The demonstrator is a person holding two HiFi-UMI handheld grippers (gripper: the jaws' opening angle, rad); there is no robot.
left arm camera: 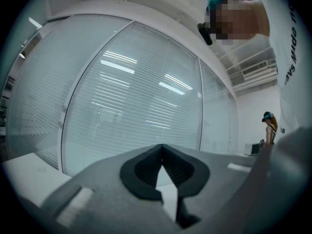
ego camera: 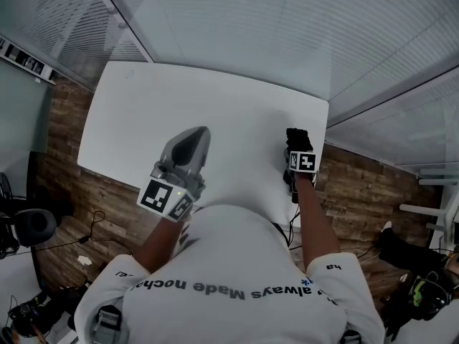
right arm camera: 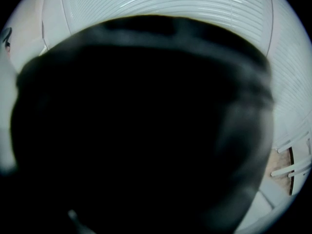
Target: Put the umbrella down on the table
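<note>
Black umbrella (right arm camera: 141,130) smack against the lens, clamped in right gripper (ego camera: 298,145) | low over table (ego camera: 215,99), right edge, can't tell if touching | left gripper (ego camera: 194,137) pinched closed, empty | step: set-down, I'd say | next: rest it flat, then let go

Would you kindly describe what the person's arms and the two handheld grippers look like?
The left gripper has a smooth grey shell tapering to a rounded nose, with black ribbed pads inside its jaws. The right gripper looks black. Each carries a cube of black-and-white square markers. The person wears a white T-shirt with dark lettering; its short sleeves leave the forearms bare.
</note>
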